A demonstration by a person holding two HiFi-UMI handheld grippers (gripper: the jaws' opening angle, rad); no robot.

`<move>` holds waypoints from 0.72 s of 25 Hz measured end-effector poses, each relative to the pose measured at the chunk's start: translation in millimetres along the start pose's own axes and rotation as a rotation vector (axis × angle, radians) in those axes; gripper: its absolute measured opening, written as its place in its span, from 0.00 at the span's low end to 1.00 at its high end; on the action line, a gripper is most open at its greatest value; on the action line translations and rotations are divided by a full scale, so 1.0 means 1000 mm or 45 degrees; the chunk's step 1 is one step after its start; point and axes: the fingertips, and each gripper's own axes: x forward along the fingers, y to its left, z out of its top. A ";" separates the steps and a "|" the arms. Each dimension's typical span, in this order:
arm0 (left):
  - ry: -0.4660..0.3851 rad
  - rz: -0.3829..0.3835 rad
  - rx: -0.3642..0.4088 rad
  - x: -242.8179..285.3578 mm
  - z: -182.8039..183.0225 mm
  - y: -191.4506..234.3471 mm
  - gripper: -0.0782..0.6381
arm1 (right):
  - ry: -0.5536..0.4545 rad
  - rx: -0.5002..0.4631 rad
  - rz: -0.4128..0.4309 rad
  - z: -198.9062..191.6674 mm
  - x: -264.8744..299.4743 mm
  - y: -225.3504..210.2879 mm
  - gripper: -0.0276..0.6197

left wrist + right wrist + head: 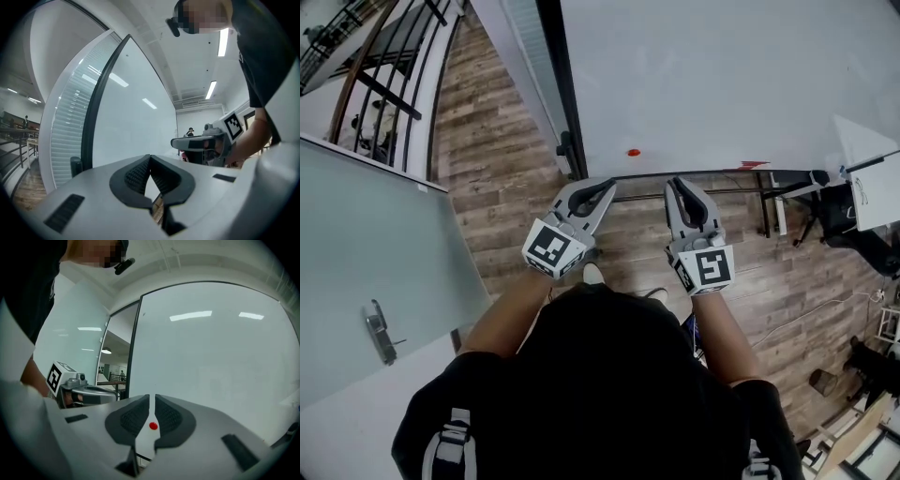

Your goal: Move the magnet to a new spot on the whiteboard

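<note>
A small red magnet [634, 153] sticks low on the whiteboard [722, 84], near its left edge. Both grippers are held level side by side in front of the board, short of touching it. My left gripper [607, 187] is just left of and below the magnet, its ribbed pads meeting at the tip [149, 157], nothing held. My right gripper [675, 182] is right of the magnet. Its jaws stand a narrow slit apart [152, 399] with nothing between them. Through that slit the magnet [153, 426] shows on the board [211, 357], well ahead.
The board's black frame post [570, 141] runs along its left edge and a tray rail [712, 174] along the bottom, with a red item [753, 165] on it. A glass door with a handle [380, 333] is left; railing [384, 56] far left; dark chairs [848, 220] right.
</note>
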 end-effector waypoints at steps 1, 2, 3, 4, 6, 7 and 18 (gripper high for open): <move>0.002 -0.005 0.009 0.001 0.006 -0.006 0.12 | -0.013 0.005 0.017 0.006 -0.007 0.000 0.07; 0.004 -0.010 0.012 0.002 0.011 -0.011 0.11 | -0.021 0.014 0.038 0.012 -0.013 0.000 0.06; 0.002 -0.015 0.006 0.003 0.017 -0.017 0.12 | -0.024 0.025 0.063 0.017 -0.019 0.000 0.05; -0.004 -0.022 -0.009 0.004 0.024 -0.022 0.11 | -0.023 0.035 0.090 0.021 -0.025 0.000 0.05; -0.023 -0.031 -0.036 0.004 0.037 -0.033 0.12 | -0.020 0.042 0.139 0.030 -0.037 0.001 0.04; -0.029 -0.033 -0.038 0.004 0.043 -0.039 0.12 | -0.020 0.040 0.159 0.034 -0.043 0.002 0.04; -0.051 0.004 0.006 -0.008 0.081 -0.089 0.12 | -0.077 0.048 0.317 0.061 -0.092 -0.001 0.04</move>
